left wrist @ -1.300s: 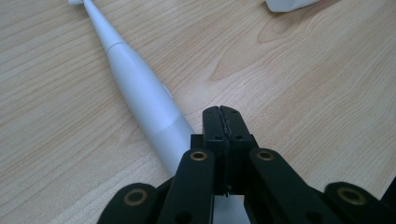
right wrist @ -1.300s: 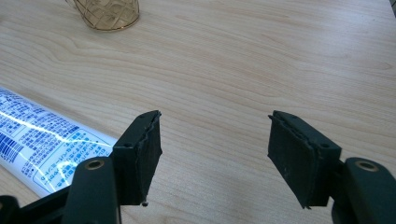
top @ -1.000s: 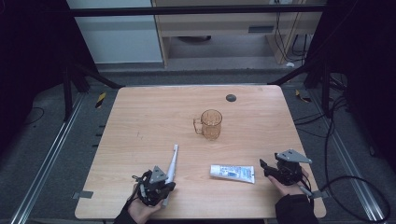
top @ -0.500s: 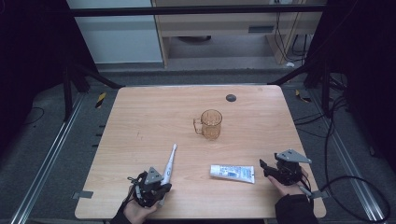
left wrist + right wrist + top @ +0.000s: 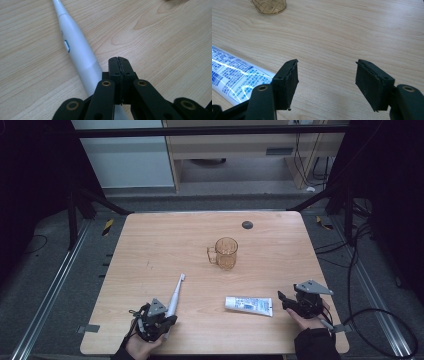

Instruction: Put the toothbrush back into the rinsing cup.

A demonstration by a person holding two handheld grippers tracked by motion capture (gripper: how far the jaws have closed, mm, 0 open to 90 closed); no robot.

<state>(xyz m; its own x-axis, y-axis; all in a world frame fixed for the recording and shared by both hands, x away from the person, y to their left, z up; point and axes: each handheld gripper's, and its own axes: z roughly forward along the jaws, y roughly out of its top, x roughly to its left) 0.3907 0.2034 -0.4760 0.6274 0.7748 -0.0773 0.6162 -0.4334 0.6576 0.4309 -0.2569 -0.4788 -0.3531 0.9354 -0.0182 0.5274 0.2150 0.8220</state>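
Note:
A white electric toothbrush [image 5: 175, 293] lies on the wooden table [image 5: 165, 245] near the front left, head pointing away. My left gripper [image 5: 169, 319] rests at its handle end. In the left gripper view the jaws [image 5: 119, 59] are pressed together with nothing between them, and the toothbrush [image 5: 75, 50] runs along their left side and under the linkage. A white and blue toothpaste tube [image 5: 248, 305] lies flat at the front right. My right gripper [image 5: 281, 299] sits just right of the tube, open, with bare wood between its jaws [image 5: 327, 72]. The tube [image 5: 234, 72] lies left of them.
An amber glass mug [image 5: 226, 252] with its handle to the left stands at the table's middle; its base shows at the top of the right gripper view [image 5: 270, 6]. A small dark disc [image 5: 247, 225] lies near the far edge. Dark frame posts flank the table.
My left gripper and the toothbrush have shifted slightly to the left. The right gripper, the tube and the mug have not moved.

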